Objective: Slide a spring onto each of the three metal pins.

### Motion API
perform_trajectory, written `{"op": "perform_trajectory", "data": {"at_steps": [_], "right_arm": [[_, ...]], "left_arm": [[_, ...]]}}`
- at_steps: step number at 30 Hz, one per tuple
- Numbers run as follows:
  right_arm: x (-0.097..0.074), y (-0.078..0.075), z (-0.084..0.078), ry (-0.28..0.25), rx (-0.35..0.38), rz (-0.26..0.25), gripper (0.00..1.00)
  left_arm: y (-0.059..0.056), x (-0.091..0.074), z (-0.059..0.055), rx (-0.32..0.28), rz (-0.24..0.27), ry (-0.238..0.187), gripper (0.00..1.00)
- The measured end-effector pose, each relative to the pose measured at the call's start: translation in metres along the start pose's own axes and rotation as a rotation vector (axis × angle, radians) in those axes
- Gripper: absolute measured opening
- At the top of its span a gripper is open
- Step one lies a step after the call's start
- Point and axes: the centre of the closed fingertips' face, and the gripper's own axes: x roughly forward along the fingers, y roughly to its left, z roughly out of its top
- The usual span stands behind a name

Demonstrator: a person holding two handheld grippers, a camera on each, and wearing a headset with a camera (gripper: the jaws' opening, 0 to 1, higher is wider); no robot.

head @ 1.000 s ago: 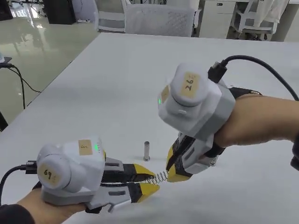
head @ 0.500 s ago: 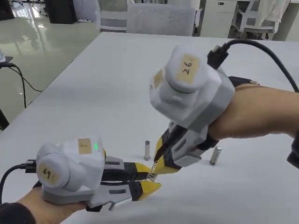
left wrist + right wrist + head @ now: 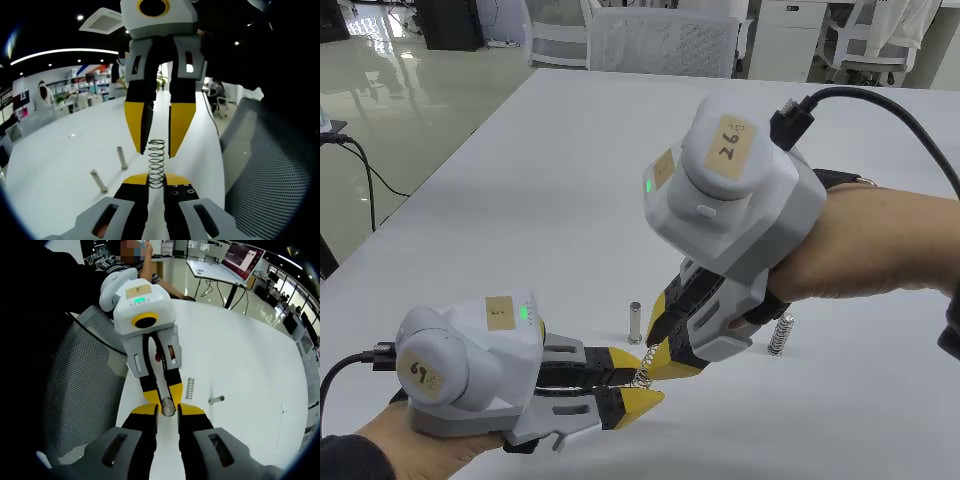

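Steel spring point(image 3: 156, 165), pinched in the fingers of our left gripper point(image 3: 642, 382) at 6 o'clock of a bare pin point(image 3: 634, 322), now lies between the narrowly parted fingers of our right gripper point(image 3: 668, 350), newly arrived from 3 o'clock: handover, we judge.

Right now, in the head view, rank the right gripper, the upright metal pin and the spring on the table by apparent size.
1. right gripper, largest, and nearest the camera.
2. upright metal pin and spring on the table look alike; unranked.
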Motion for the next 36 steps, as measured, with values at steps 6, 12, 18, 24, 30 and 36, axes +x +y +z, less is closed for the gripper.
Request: {"op": "perform_trajectory", "data": {"at_steps": [6, 12, 18, 24, 30, 36], "right_arm": [[0.006, 0.000, -0.003, -0.001, 0.008, 0.009, 0.12], [0.008, 0.000, -0.003, -0.006, 0.016, 0.012, 0.09], [0.008, 0.000, -0.002, -0.011, 0.021, 0.014, 0.09], [0.007, -0.001, -0.001, -0.002, 0.024, 0.009, 0.08], [0.004, -0.004, -0.003, 0.008, 0.029, 0.002, 0.08], [-0.002, -0.012, -0.014, 0.030, 0.044, -0.014, 0.08]], "left_arm": [[0.000, -0.001, 0.003, 0.001, 0.001, -0.012, 0.03], [0.000, -0.001, 0.006, -0.001, -0.002, -0.027, 0.03], [0.000, -0.002, 0.009, -0.006, -0.003, -0.037, 0.03], [0.000, -0.002, 0.009, -0.017, 0.000, -0.043, 0.03], [0.004, -0.003, 0.006, -0.033, 0.015, -0.029, 0.09], [0.011, -0.005, 0.000, -0.054, 0.044, -0.021, 0.16]]}}
